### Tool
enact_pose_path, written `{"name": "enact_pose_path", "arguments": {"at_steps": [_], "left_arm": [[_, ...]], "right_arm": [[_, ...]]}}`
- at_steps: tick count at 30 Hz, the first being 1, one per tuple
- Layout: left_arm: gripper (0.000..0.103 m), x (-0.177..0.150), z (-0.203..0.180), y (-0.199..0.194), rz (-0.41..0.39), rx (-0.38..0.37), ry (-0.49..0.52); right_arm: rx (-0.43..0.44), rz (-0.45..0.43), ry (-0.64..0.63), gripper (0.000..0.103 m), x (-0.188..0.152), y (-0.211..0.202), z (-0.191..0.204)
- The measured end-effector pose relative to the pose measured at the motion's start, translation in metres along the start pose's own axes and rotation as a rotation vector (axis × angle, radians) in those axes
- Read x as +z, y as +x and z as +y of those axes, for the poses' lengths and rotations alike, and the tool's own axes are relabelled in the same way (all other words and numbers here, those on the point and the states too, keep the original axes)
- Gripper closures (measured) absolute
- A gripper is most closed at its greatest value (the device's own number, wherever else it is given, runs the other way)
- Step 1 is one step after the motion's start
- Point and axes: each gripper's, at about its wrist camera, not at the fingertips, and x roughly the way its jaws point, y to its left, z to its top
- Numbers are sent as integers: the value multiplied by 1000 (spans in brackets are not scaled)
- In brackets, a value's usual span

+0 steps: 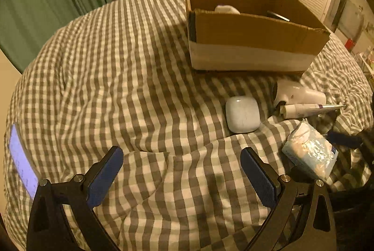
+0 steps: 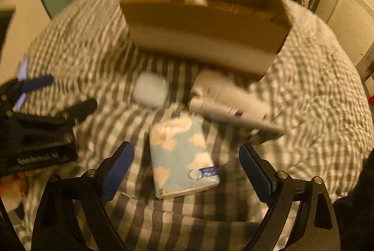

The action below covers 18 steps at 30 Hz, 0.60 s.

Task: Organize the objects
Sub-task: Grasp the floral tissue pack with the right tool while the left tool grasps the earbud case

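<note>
Checked bedspread (image 1: 116, 68). Cardboard box (image 1: 252, 40), upper centre: two items partly visible inside. Outstanding, lower right: white case (image 1: 242, 114), hairdryer (image 1: 296, 93), tube (image 1: 311, 108), tissue pack (image 2: 183, 155). Left gripper (image 1: 181, 172) and right gripper (image 2: 186, 171): spread wide, empty.

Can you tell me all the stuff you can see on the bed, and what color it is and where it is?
cardboard box: one, brown with a white band at the bottom, far side of the bed, open on top, a white thing and a dark thing partly visible inside
white case: one, white, rounded, on the blanket in front of the box
hair dryer: one, white, lying right of the case
tube: one, white with purple, lying against the hair dryer
tissue pack: one, light blue with white clouds, nearest, in front of the right gripper
phone: one, lit screen, left edge of the bed
blanket: one, grey and white checks
left gripper: black with blue pads, open, empty
right gripper: same, open, empty
</note>
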Motion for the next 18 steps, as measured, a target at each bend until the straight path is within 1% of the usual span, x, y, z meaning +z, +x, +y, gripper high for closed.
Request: {"name": "enact_pose_path", "arguments": {"at_steps": [1, 3, 4, 6, 11, 15, 18], "left_arm": [[0, 1, -1, 2, 8, -1, 1], [0, 2, -4, 6, 23, 3, 6], [0, 3, -5, 7, 27, 2, 10], [0, 6, -9, 11, 37, -6, 18], [0, 21, -22, 22, 52, -30, 27], [0, 30, -36, 36, 67, -56, 39], [0, 35, -48, 46, 79, -80, 56]], "right_arm": [[4, 33, -8, 26, -2, 9, 2], [-3, 76, -17, 43, -5, 19, 3], [-3, 78, -17, 46, -4, 20, 3], [10, 66, -10, 46, -5, 17, 1], [22, -39, 45, 47, 1, -11, -17], [-18, -73, 38, 47, 14, -23, -29], [-27, -83, 52, 47, 19, -21, -41]]}}
